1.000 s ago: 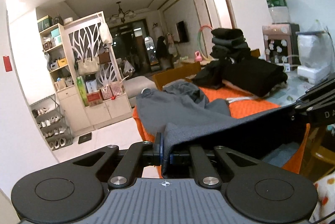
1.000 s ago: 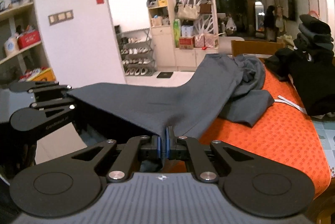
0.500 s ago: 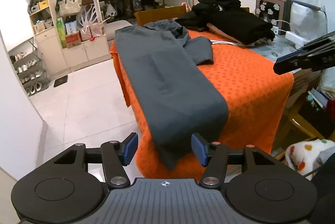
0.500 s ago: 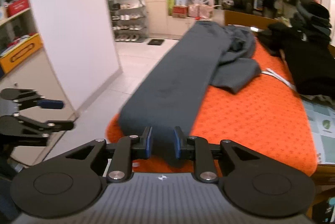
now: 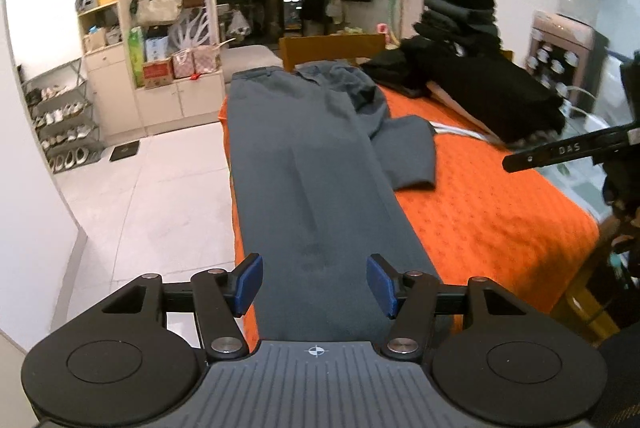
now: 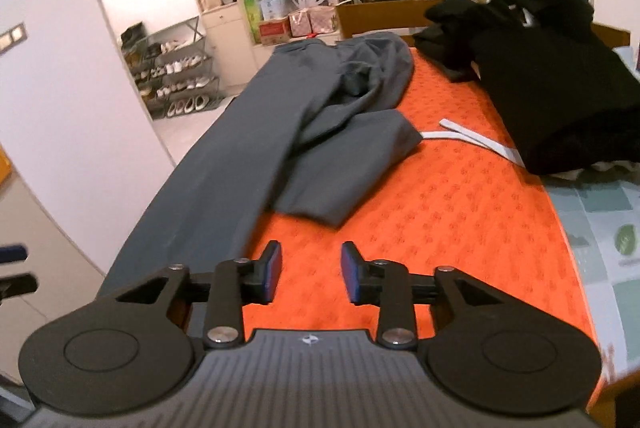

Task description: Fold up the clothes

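Grey trousers (image 5: 316, 164) flat on orange tablecloth (image 5: 492, 212), long axis running away from fingers; second leg bunched rightward. Left gripper (image 5: 315, 280) spread, empty, over near hem. Right gripper (image 6: 308, 274) opening, empty, over bare cloth, nearer crumpled leg (image 6: 352, 156)

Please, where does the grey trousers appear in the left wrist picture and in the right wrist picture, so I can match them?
Left wrist: the grey trousers run up the centre, along the left edge of the orange cloth.
Right wrist: the grey trousers run diagonally across the left half.
Shared landmark: the black clothes pile, at the right.
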A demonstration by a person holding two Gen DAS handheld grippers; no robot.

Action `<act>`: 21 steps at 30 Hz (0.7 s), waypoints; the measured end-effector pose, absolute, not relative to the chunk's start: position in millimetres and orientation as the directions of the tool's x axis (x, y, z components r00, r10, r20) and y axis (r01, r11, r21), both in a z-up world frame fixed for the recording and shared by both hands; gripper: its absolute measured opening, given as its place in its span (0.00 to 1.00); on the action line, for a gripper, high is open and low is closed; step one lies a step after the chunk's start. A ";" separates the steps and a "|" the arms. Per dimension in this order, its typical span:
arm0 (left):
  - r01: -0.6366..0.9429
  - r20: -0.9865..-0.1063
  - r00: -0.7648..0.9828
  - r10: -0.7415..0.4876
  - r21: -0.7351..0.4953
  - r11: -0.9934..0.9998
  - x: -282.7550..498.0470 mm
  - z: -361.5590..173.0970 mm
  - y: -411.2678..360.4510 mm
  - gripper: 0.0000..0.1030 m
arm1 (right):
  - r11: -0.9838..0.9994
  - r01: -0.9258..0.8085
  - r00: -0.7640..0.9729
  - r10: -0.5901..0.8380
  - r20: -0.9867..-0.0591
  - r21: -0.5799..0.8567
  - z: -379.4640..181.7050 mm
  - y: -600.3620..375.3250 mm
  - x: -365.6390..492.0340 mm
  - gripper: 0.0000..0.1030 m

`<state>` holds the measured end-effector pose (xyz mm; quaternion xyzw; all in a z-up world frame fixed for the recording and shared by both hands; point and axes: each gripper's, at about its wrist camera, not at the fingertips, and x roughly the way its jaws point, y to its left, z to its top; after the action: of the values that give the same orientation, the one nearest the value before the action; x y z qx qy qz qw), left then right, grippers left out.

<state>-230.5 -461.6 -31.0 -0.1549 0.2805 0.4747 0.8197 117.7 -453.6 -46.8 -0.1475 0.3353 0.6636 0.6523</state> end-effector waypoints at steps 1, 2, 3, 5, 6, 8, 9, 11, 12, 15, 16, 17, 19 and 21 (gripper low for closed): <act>-0.872 -0.607 0.385 0.695 0.009 0.490 -226.4 -31.2 -456.7 0.59 | 0.078 -0.963 -0.108 0.765 -0.635 0.257 -51.8 -440.6 127.3 0.44; -0.877 -0.606 0.378 0.700 0.006 0.480 -223.2 -31.2 -452.9 0.59 | 0.079 -0.963 -0.109 0.762 -0.638 0.259 -56.8 -427.4 136.4 0.44; -0.883 -0.605 0.372 0.704 0.004 0.470 -220.3 -31.2 -448.9 0.59 | 0.078 -0.963 -0.109 0.760 -0.641 0.257 -61.5 -414.6 144.7 0.44; -0.893 -0.604 0.358 0.712 0.002 0.450 -214.8 -30.6 -443.1 0.59 | 0.076 -0.965 -0.109 0.754 -0.648 0.251 -70.1 -390.1 160.1 0.44; -0.898 -0.603 0.350 0.717 0.002 0.440 -212.3 -30.3 -440.8 0.59 | 0.075 -0.966 -0.109 0.752 -0.650 0.248 -73.6 -378.8 166.6 0.44; -0.909 -0.601 0.332 0.726 0.002 0.418 -207.8 -29.5 -436.3 0.60 | 0.069 -0.968 -0.109 0.748 -0.654 0.240 -79.5 -358.7 176.8 0.46; -0.914 -0.602 0.324 0.730 0.001 0.407 -206.6 -29.1 -434.3 0.60 | 0.065 -0.969 -0.111 0.746 -0.657 0.237 -83.1 -349.1 181.4 0.46; -0.923 -0.603 0.308 0.736 -0.001 0.385 -204.4 -28.4 -430.3 0.61 | 0.056 -0.971 -0.114 0.741 -0.662 0.230 -90.1 -330.0 190.6 0.50; -0.926 -0.604 0.300 0.739 0.000 0.377 -203.9 -27.9 -428.5 0.62 | 0.052 -0.972 -0.116 0.737 -0.665 0.228 -93.3 -321.0 194.6 0.51; -0.936 -0.608 0.279 0.744 0.003 0.353 -203.4 -27.0 -423.8 0.63 | 0.044 -0.974 -0.122 0.727 -0.676 0.224 -103.3 -294.8 205.3 0.54; -0.938 -0.610 0.272 0.744 0.003 0.345 -203.7 -26.9 -422.2 0.63 | 0.042 -0.974 -0.123 0.723 -0.679 0.221 -106.5 -286.2 208.3 0.56; -0.941 -0.613 0.266 0.744 0.002 0.338 -204.0 -26.1 -419.9 0.64 | 0.037 -0.976 -0.123 0.721 -0.682 0.215 -109.4 -277.3 210.8 0.59; -0.946 -0.617 0.256 0.744 0.000 0.326 -204.7 -24.7 -415.9 0.64 | 0.019 -0.979 -0.128 0.723 -0.679 0.204 -112.8 -262.8 214.6 0.66; -0.948 -0.620 0.250 0.744 -0.001 0.318 -205.7 -23.6 -413.9 0.65 | -0.012 -0.983 -0.137 0.724 -0.676 0.186 -116.0 -246.2 217.0 0.68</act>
<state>-205.7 -413.9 -23.6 -0.1920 0.2663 0.5515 0.7669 217.0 -246.2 -116.0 -0.2016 0.3210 0.6821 0.6253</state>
